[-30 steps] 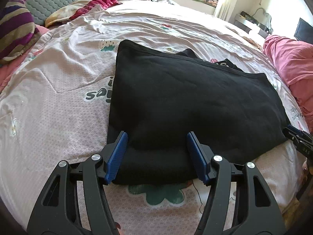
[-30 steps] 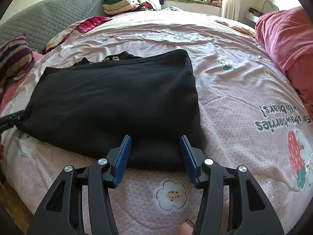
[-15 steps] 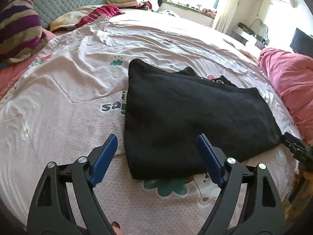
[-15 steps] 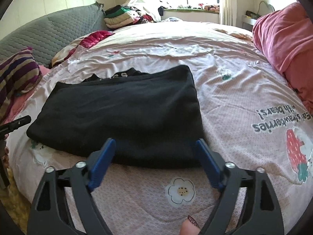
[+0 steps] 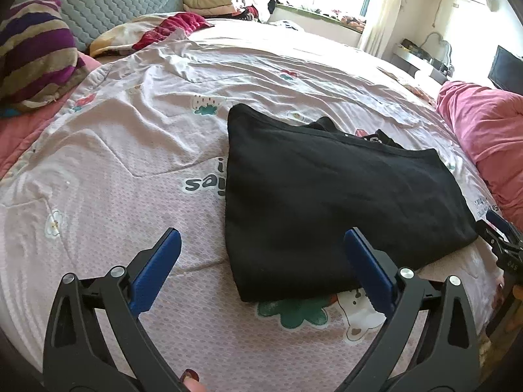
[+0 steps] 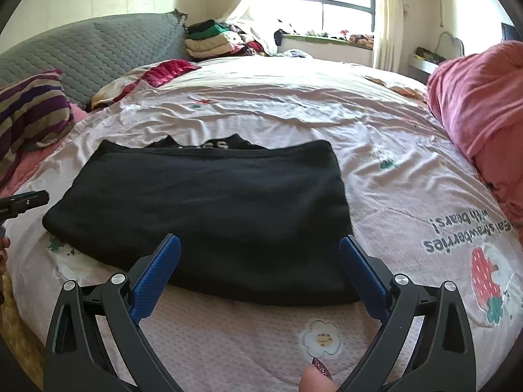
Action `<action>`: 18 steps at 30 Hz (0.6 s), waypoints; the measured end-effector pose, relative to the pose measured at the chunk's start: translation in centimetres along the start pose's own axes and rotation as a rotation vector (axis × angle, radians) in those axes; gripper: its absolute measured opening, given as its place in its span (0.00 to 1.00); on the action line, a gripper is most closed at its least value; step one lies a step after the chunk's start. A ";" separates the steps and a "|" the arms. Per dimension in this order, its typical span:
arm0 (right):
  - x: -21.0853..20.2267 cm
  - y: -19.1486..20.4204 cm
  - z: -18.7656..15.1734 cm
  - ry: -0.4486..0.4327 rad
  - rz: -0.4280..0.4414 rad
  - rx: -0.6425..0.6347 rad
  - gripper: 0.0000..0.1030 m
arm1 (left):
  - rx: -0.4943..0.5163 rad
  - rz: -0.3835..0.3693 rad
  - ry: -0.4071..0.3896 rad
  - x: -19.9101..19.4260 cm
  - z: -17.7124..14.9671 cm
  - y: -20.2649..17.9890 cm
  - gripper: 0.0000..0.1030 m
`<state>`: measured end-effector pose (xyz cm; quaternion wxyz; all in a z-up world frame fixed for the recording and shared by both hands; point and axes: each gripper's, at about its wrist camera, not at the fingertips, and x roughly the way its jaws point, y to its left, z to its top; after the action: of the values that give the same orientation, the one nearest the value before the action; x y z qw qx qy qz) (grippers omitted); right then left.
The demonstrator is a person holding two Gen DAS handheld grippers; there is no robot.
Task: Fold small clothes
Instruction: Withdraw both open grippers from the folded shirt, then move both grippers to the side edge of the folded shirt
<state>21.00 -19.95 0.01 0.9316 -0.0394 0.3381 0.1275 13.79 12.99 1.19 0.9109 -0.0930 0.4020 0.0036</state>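
1. Left wrist: left hand-held gripper [image 5: 261, 254] jaws opening, nothing pinched. Folded black garment [image 5: 333, 202] lies on the bed [image 5: 114, 163], covering part of sheet print "i say". White lettering at its far edge unreadable.
2. Right wrist: right hand-held gripper [image 6: 260, 258] jaws opening, empty. Sheet print, upside down, ends "with bears!"; the rest is blurred.

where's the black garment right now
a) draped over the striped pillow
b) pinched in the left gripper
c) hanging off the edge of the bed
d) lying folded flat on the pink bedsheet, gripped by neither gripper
d: the black garment lies folded flat on the pink bedsheet, and both the left gripper and the right gripper are opening, their pads clear of the cloth.
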 end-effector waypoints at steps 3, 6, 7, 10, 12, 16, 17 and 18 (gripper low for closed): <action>-0.2 0.9 0.2 -0.024 -0.002 -0.030 0.95 | -0.005 0.002 -0.006 -0.2 0.1 0.1 0.91; -0.4 1.8 0.4 -0.048 0.011 -0.047 0.95 | -0.009 0.007 -0.014 -0.3 0.2 0.2 0.91; -0.5 2.0 0.5 -0.053 0.016 -0.050 0.95 | -0.010 0.009 -0.016 -0.4 0.2 0.3 0.91; -0.5 2.7 0.6 -0.060 0.033 -0.057 0.95 | -0.020 0.016 -0.017 -0.4 0.3 0.5 0.91; -0.4 3.3 0.6 -0.062 0.041 -0.071 0.95 | -0.028 0.019 -0.016 -0.4 0.3 0.7 0.91; -0.3 4.6 0.4 -0.063 0.050 -0.114 0.95 | -0.037 0.028 -0.016 -0.5 0.4 1.0 0.91; -0.3 4.8 0.4 -0.064 0.051 -0.120 0.95 | -0.040 0.030 -0.015 -0.5 0.4 1.1 0.91; -0.3 5.2 0.3 -0.064 0.054 -0.130 0.95 | -0.043 0.033 -0.014 -0.5 0.4 1.2 0.91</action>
<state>19.64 -14.96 0.52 0.9336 -0.0867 0.3003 0.1755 13.64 14.32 1.60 0.9114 -0.1059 0.3968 0.0277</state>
